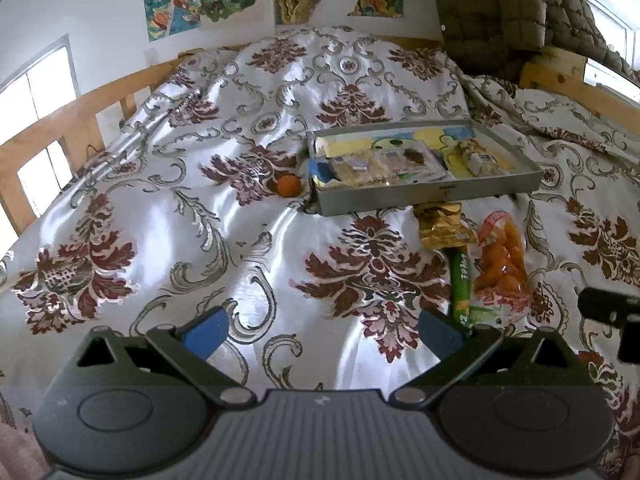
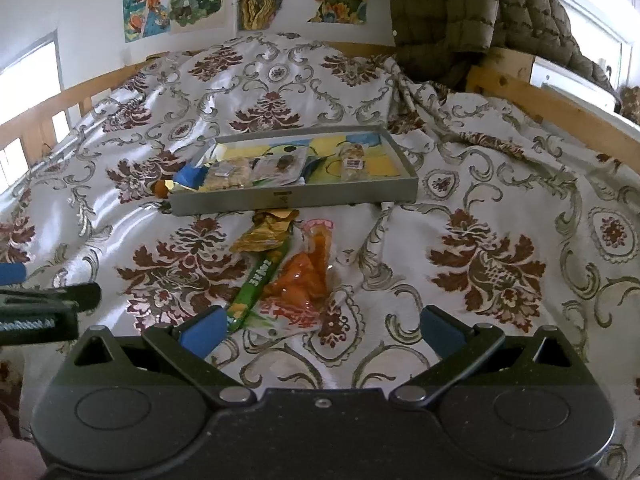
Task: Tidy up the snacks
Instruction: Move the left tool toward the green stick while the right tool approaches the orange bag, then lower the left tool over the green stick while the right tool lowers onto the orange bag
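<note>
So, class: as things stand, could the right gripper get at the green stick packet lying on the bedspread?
Probably yes. The right gripper is open, and the green stick packet lies just ahead by its left finger; nothing stands between them, though it partly overlaps the orange snack bag.

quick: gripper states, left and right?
Left gripper: open, holding nothing.
Right gripper: open, holding nothing.

White characters on green snack stick (image 2: pixel 256 286), too blurred to read
</note>
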